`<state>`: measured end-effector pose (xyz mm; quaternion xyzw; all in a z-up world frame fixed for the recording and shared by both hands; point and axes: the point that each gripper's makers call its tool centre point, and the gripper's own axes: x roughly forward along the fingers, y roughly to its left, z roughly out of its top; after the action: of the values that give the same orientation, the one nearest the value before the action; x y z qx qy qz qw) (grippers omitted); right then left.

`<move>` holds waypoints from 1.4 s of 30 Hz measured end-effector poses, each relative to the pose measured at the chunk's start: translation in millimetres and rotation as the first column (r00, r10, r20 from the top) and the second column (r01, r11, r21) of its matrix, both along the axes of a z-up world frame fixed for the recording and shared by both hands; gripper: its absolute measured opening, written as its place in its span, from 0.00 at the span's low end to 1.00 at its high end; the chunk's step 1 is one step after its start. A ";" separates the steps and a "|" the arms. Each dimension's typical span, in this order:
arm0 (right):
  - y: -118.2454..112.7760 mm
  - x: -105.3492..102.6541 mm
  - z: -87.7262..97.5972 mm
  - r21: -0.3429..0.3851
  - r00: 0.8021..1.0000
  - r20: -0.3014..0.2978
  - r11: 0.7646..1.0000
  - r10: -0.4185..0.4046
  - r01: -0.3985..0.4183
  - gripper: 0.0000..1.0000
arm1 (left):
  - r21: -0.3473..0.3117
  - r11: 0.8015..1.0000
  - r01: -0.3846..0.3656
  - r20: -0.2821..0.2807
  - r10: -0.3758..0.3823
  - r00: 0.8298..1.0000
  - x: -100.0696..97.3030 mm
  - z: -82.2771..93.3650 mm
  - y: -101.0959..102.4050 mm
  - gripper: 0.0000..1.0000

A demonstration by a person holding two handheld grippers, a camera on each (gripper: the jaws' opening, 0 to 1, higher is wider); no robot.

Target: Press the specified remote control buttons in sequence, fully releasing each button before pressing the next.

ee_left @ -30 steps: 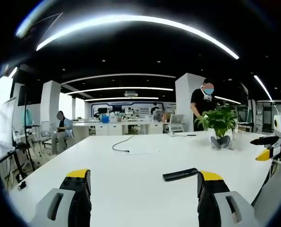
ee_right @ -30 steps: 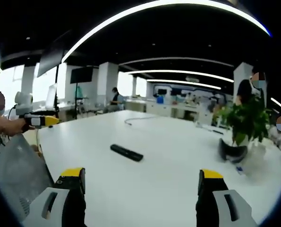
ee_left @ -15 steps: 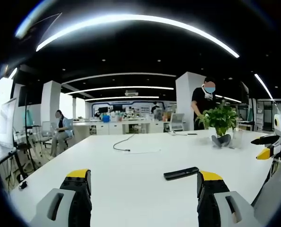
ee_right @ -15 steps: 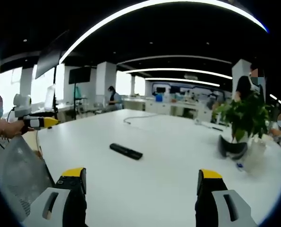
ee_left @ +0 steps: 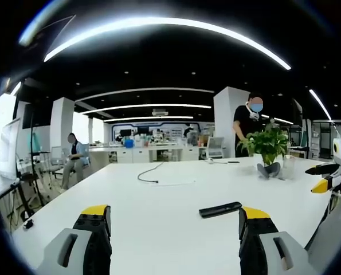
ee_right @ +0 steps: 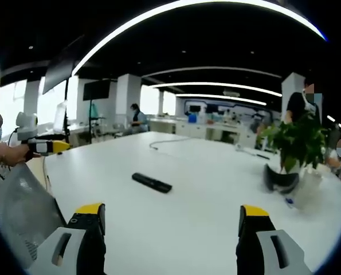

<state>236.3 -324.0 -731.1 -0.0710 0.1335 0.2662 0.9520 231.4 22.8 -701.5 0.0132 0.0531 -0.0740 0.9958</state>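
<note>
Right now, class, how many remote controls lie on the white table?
1. The black remote control lies flat on the white table, ahead of both tools, left of the potted plant. None seems hidden.

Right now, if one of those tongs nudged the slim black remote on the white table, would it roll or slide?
The slim black remote lies flat, so it would probably slide, not roll. The glossy white table looks smooth, so it may skid easily. It seems stiff and light.

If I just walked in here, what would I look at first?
Probably the black remote control, lying alone in the middle of the big white table. Next, the leafy green plant near the table's far edge. Both grippers, left gripper and right gripper, hang open above the near edge, touching nothing.
</note>
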 end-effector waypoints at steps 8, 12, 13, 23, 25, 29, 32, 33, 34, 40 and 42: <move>0.4 0.5 -1.6 -0.001 1.000 -0.009 1.000 0.001 -0.001 0.95 | 0.006 1.000 0.004 -0.008 -0.004 1.000 1.1 -1.6 -0.1 0.96; -0.2 0.9 -1.9 0.003 1.000 -0.012 1.000 0.002 -0.002 0.94 | 0.013 1.000 0.010 -0.016 -0.010 1.000 1.5 -3.1 -1.5 0.96; 0.0 0.9 -1.8 0.006 1.000 -0.012 1.000 0.003 -0.003 0.94 | 0.018 1.000 0.010 -0.016 -0.010 1.000 1.5 -3.2 -1.8 0.96; 8.1 -2.3 -7.7 -0.026 0.999 -0.036 0.999 0.040 -0.041 0.94 | 0.019 1.000 0.005 -0.013 -0.005 1.000 1.3 -2.4 -0.6 0.95; 7.2 -1.8 -8.0 -0.030 0.999 -0.037 0.999 0.036 -0.037 0.94 | 0.022 1.000 0.004 -0.023 -0.004 1.000 2.4 -4.8 0.4 0.95; 7.8 -2.0 -9.3 -0.013 0.998 -0.051 0.999 0.036 -0.036 0.93 | 0.018 1.000 0.025 -0.011 -0.025 1.000 2.1 -2.5 -4.2 0.95; 8.9 -1.8 -14.8 -0.038 0.997 -0.071 0.998 0.036 -0.039 0.93 | 0.013 1.000 0.022 -0.006 -0.022 1.000 1.8 -1.4 -2.9 0.95; 9.7 -2.5 -18.2 -0.055 0.996 -0.084 0.997 0.044 -0.049 0.93 | 0.008 1.000 0.019 -0.011 -0.019 1.000 2.9 -2.1 -2.1 0.96; 11.5 -2.6 -20.4 -0.067 0.995 -0.087 0.996 0.053 -0.059 0.93 | 0.000 1.000 0.013 -0.025 -0.013 1.000 3.3 -4.4 -1.2 0.96; 11.7 -3.0 -24.8 -0.093 0.993 -0.101 0.993 0.059 -0.069 0.93 | -0.041 0.999 0.025 -0.031 -0.026 0.999 3.5 -6.1 -2.5 0.98; 9.7 -1.8 -24.8 -0.093 0.994 -0.100 0.994 0.050 -0.059 0.93 | -0.021 0.999 0.025 -0.037 -0.026 0.999 2.8 -8.2 -3.1 0.98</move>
<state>234.5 -314.3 -756.0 -0.1074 0.1904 0.2886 0.9322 234.3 19.6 -709.6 0.0022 0.0708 -0.0876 0.9936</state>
